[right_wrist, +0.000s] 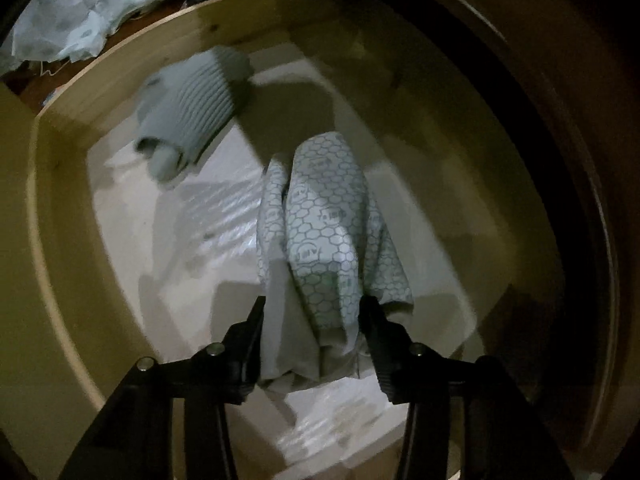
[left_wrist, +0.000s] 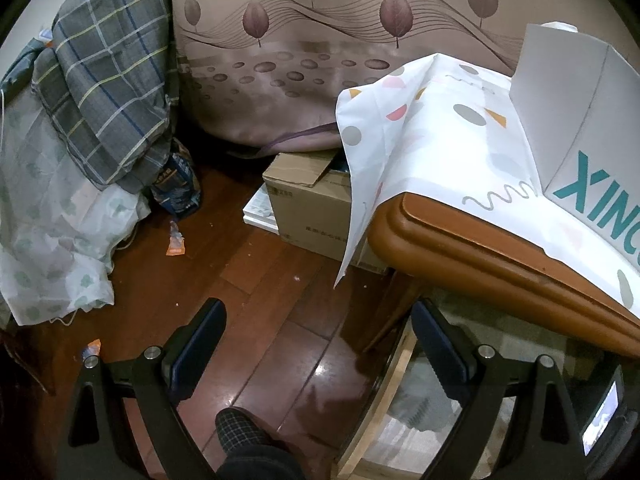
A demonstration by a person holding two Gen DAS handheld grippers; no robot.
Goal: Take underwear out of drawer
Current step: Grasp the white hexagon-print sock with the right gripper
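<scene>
The right wrist view looks down into an open wooden drawer with a pale liner. A white pair of underwear with a grey honeycomb print is bunched up between the fingers of my right gripper. Both pads press on its lower fold. A grey ribbed garment lies rolled at the drawer's far left, apart from the underwear. My left gripper hangs open over the wooden floor with nothing between its fingers. The drawer's light wooden rim shows beside its right finger.
A brown table edge under a patterned cloth juts over the drawer, bearing a white box. A cardboard box stands on the floor behind. A plaid cloth heap fills the left. A person's checked slipper is below.
</scene>
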